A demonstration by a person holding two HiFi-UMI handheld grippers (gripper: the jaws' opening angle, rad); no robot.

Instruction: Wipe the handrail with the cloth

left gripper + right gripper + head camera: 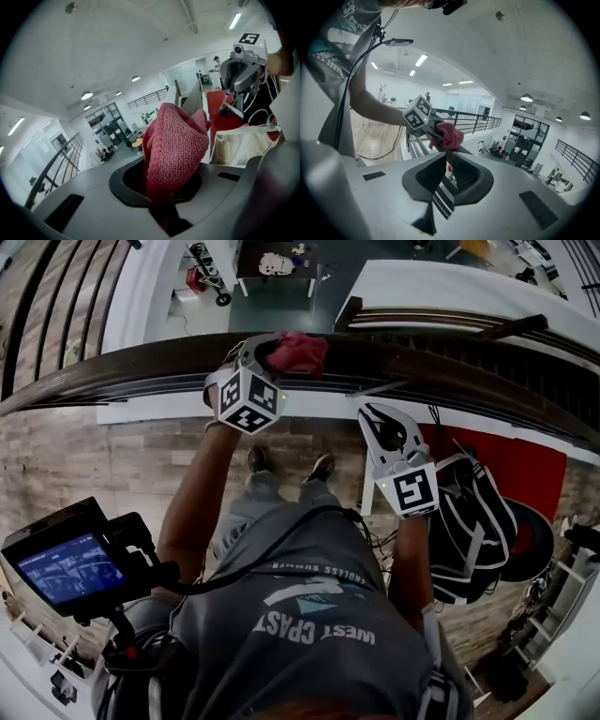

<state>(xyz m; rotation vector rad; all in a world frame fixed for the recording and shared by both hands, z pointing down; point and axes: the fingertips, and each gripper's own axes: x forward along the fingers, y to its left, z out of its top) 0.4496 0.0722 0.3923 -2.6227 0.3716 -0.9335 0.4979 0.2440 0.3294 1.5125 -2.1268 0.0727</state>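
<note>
The cloth (298, 352) is red and fuzzy, and it is bunched up into a soft lump. It sits on top of the handrail (131, 367), near the middle of it. The handrail is dark and smooth, and it runs in a long curve from one side to the other. Thin bars run along under it.

The left gripper (272, 348) is at the handrail and is pinching the cloth. Its jaws are squeezed tight on the bottom of the cloth, and the rest of the cloth sticks up out of them in folds. The person's arm reaches out straight to it.

The right gripper (371, 411) is off to the side, a bit below the handrail. Its tips point at the thin bars. Its jaws are only a little way apart, with a thin gap, and they hold nothing. The bars can be seen through the gap, farther away.

A black bag (469, 521) with white straps lies on the floor near the right gripper, next to a red mat (525, 465).
</note>
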